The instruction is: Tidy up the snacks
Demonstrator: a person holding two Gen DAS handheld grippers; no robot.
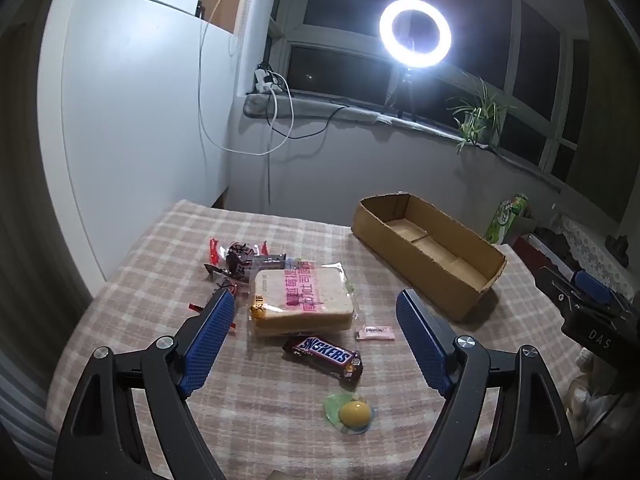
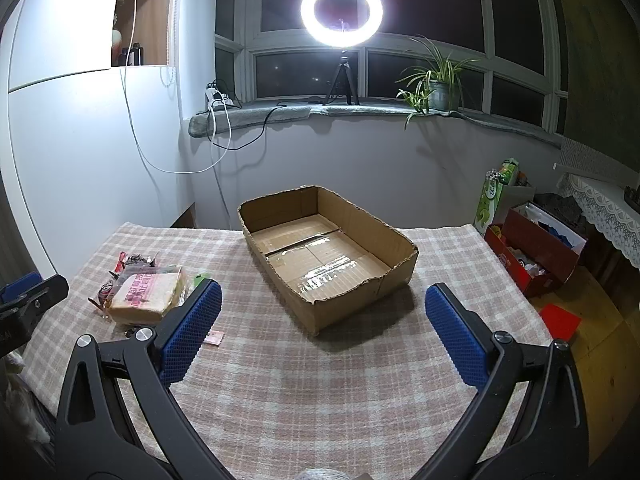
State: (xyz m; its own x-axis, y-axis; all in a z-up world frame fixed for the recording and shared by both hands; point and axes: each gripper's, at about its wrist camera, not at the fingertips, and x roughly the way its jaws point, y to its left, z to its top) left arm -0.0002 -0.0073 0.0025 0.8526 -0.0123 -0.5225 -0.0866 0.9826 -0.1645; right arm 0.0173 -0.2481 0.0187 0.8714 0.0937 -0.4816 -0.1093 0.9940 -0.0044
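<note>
In the left wrist view my left gripper (image 1: 316, 300) is open and empty, held above a wrapped sandwich bread (image 1: 300, 300). A Snickers bar (image 1: 324, 358) lies in front of the bread, a yellow jelly cup (image 1: 354, 414) nearer still, a small pink packet (image 1: 374, 333) to the right, and red-wrapped candies (image 1: 236, 260) behind the bread. An open cardboard box (image 1: 432, 252) stands at the right, with nothing in it. In the right wrist view my right gripper (image 2: 324, 300) is open and empty, just in front of the box (image 2: 392, 276). The bread (image 2: 146, 296) lies to its left.
The table has a checked cloth (image 2: 320, 380). A ring light (image 2: 342, 10) and a potted plant (image 2: 438, 80) stand on the windowsill behind. A red box (image 2: 536, 256) and a green carton (image 2: 498, 196) sit on the floor to the right of the table.
</note>
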